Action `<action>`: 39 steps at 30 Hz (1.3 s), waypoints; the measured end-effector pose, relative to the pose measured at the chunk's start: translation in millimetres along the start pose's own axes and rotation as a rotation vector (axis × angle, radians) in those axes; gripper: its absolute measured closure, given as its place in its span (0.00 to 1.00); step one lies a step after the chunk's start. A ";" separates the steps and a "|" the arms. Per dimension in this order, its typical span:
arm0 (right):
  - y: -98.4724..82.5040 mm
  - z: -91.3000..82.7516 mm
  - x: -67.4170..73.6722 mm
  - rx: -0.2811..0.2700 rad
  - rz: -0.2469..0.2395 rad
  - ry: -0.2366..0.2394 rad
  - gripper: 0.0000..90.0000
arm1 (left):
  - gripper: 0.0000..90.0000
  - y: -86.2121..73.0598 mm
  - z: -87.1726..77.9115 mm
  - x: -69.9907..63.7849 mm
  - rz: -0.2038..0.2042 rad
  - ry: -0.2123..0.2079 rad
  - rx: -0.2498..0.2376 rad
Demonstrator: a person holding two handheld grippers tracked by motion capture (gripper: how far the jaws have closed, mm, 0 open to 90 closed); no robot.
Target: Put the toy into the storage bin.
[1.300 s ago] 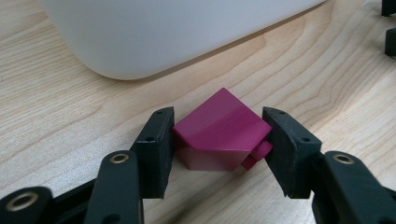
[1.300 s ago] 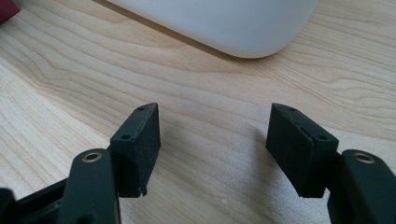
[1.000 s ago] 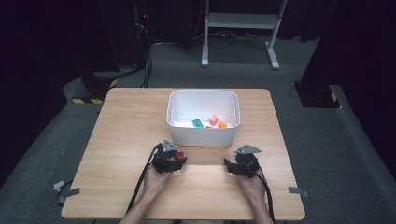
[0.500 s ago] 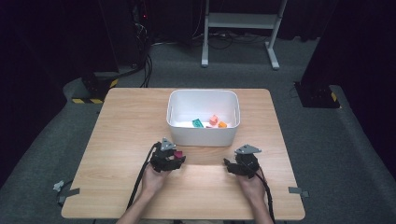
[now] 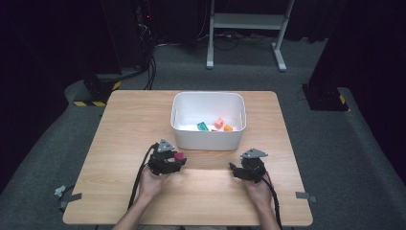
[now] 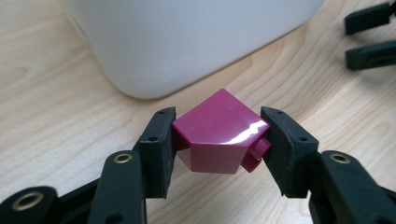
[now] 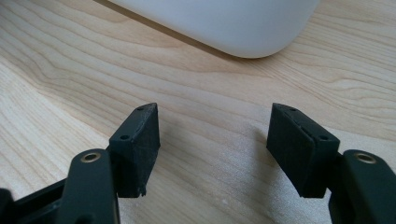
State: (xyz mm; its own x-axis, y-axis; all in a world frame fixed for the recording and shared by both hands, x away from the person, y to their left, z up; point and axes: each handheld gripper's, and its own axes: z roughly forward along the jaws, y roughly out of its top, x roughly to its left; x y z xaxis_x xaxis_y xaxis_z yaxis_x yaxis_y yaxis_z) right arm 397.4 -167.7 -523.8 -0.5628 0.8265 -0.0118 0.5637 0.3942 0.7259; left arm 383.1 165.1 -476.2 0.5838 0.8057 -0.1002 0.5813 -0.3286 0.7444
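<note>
1. Two grippers to watch, going left to right. Your left gripper (image 5: 176, 159) sits left of centre in the lower half of the high view, clamped on the magenta block (image 6: 218, 133). In the left gripper view the pads (image 6: 161, 149) press its two side faces, and the block sits turned with one corner pointing away.
2. That block's just in front of the white bin (image 5: 208, 141), near its lower left corner. The step looks like carrying it over the rim, so I'd lift straight up first until you clear the wall, then move in.
3. Keep the squeeze steady, since the glossy faces and skewed angle could let it twist out.
4. Centre of the high view: the bin already has a teal piece (image 5: 202, 126), a pink one (image 5: 219, 122) and an orange one (image 5: 228, 128). Drop onto a bare patch of floor, low, so nothing bounces.
5. Right gripper (image 5: 238, 171), lower right of centre: jaws wide apart with nothing between them, parked over the table (image 5: 119, 139). Leave it there, out of the way.
</note>
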 end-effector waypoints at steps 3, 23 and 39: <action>0.0 0.0 0.0 0.000 0.000 0.000 0.38 | 0.53 7.1 -12.2 2.0 -0.005 -0.010 -0.020; 0.0 0.0 -0.1 0.000 -0.001 0.000 0.38 | 0.54 85.7 -75.8 23.2 -0.006 -0.055 -0.126; 0.0 0.0 -0.1 0.001 0.000 0.000 0.38 | 0.53 127.6 -50.5 24.6 -0.013 -0.094 -0.112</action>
State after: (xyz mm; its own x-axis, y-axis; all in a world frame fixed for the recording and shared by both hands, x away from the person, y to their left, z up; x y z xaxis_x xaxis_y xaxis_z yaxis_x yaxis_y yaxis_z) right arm 397.4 -167.8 -523.8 -0.5631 0.8263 -0.0117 0.5642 0.3947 0.7252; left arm 442.9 167.9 -350.4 0.6305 0.7578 -0.1677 0.5250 -0.2572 0.8113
